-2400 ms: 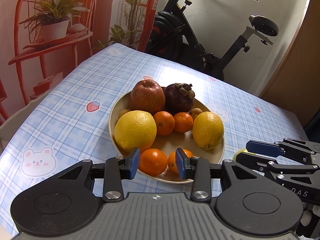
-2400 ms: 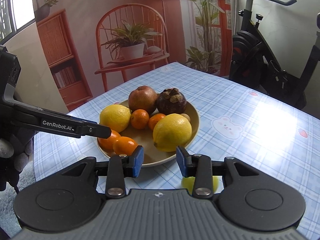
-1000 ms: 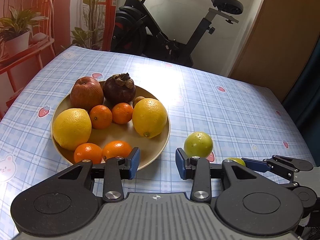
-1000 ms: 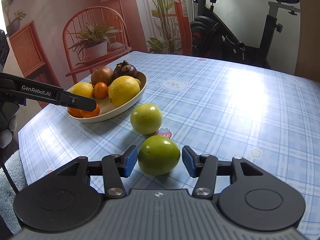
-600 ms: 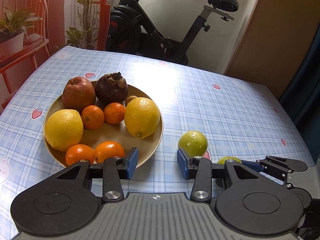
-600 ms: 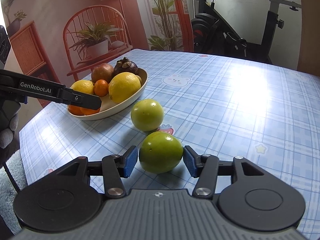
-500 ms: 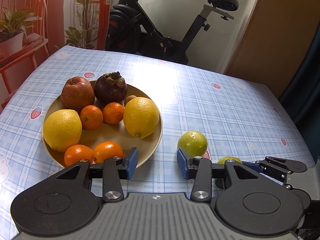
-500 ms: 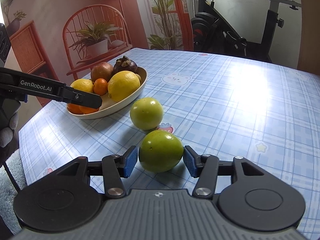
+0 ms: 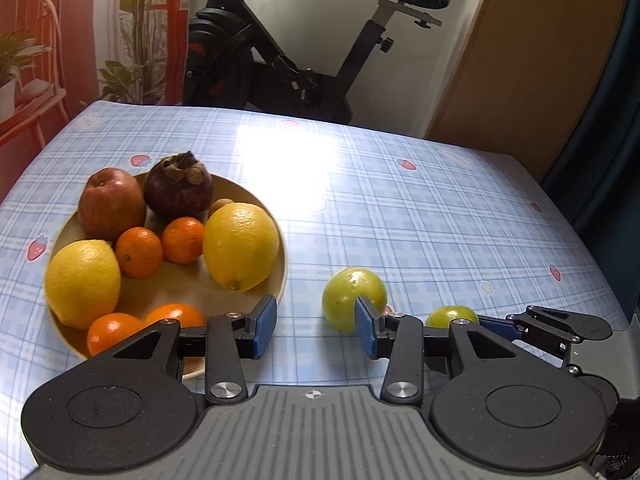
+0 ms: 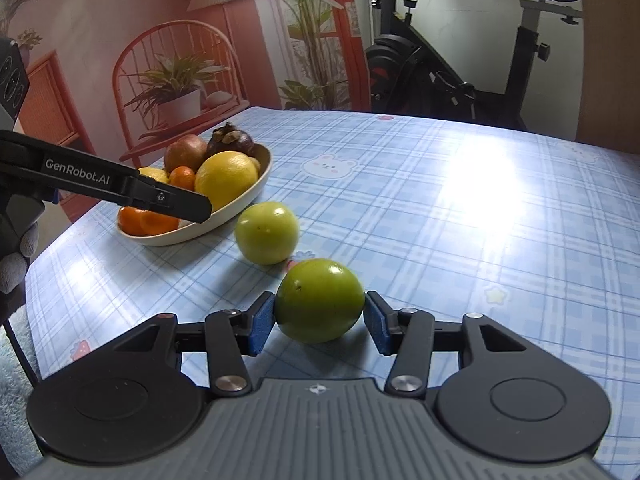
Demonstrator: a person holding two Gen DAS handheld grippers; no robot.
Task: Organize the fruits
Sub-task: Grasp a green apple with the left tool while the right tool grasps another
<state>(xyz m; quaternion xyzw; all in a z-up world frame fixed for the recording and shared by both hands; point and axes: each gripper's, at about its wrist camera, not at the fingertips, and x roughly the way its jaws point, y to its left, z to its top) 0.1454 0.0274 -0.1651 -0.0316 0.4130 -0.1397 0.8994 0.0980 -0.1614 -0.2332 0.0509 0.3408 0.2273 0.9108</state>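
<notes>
right gripper (image 10: 319, 322): jaws just closed in, pads touching near green fruit (image 10: 320, 300) on table (image 10: 460, 240)
left gripper (image 9: 316, 330): released, empty
far green fruit (image 9: 354, 300): beside plate (image 9: 280, 280)

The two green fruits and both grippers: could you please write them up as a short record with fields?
far green fruit: on tablecloth, beside plate, untouched
near green fruit: on tablecloth, between the right pads
right gripper: jaws have just been closing, pads against near green fruit
left gripper: open, empty
</notes>
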